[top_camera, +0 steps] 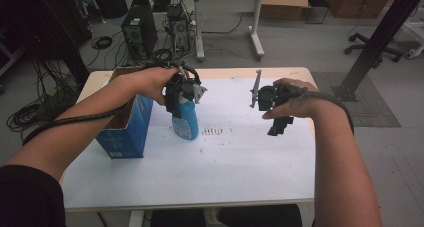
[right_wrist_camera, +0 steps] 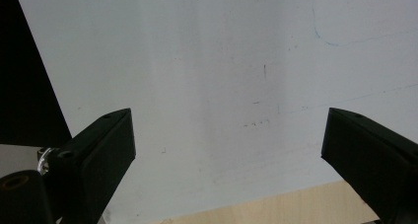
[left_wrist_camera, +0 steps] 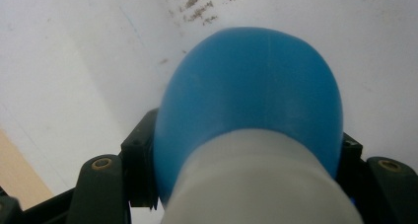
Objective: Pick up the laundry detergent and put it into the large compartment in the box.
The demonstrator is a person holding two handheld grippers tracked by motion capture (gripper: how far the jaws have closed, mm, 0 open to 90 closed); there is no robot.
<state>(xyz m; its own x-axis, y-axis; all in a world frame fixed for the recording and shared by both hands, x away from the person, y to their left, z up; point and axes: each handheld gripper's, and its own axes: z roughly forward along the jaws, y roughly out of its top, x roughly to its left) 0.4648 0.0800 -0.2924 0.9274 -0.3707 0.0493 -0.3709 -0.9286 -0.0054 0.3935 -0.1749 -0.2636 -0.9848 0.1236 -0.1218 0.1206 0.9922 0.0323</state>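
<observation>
A blue bottle (top_camera: pixel 185 123) with a pale neck stands upright on the white table (top_camera: pixel 235 162), left of centre. My left gripper (top_camera: pixel 178 96) comes down from above and is shut on its upper part. In the left gripper view the bottle (left_wrist_camera: pixel 251 91) bulges out between the two black jaws of my left gripper (left_wrist_camera: pixel 245 160), which press on its sides. My right gripper (top_camera: pixel 280 124) hovers above the table's right half, jaws pointing down. In the right gripper view, my right gripper (right_wrist_camera: pixel 226 135) stands wide open with bare white table between the jaws.
An open blue cardboard box (top_camera: pixel 125 132) stands right beside the bottle at the table's left edge. Small dark marks (top_camera: pixel 212 131) dot the white sheet near the middle. Beyond the table are a computer tower (top_camera: pixel 139 33), a desk (top_camera: pixel 235 2) and floor cables.
</observation>
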